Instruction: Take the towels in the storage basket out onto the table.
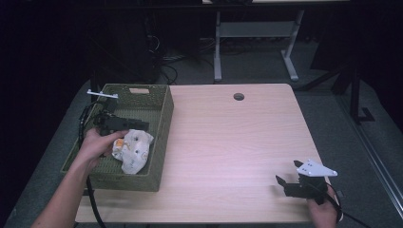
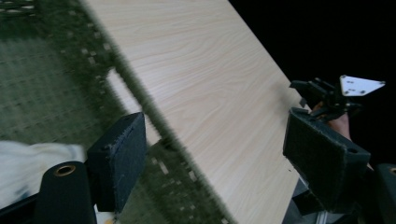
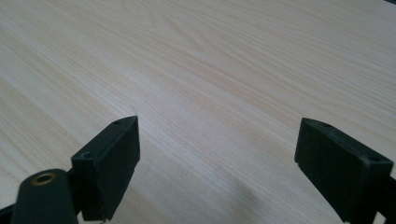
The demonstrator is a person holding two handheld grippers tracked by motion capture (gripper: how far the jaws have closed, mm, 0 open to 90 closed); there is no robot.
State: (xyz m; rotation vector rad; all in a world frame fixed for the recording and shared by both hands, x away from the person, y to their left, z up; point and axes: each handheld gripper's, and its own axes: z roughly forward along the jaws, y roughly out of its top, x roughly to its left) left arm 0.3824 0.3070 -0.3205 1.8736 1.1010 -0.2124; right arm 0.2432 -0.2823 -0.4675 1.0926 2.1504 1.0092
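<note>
At 9 o'clock on surface [image 1: 237,137]: green woven basket [image 1: 161,114], white crumpled cloth [image 1: 133,151] inside.
Left tool [image 1: 124,124]: over basket, above cloth, jaws wide apart, nothing between.
Cloth: low in basket toward its 5 o'clock, just beside left hand [image 1: 95,142].
Right tool [image 1: 284,183]: at 5 o'clock on surface, jaws apart, empty, well apart from basket.
</note>
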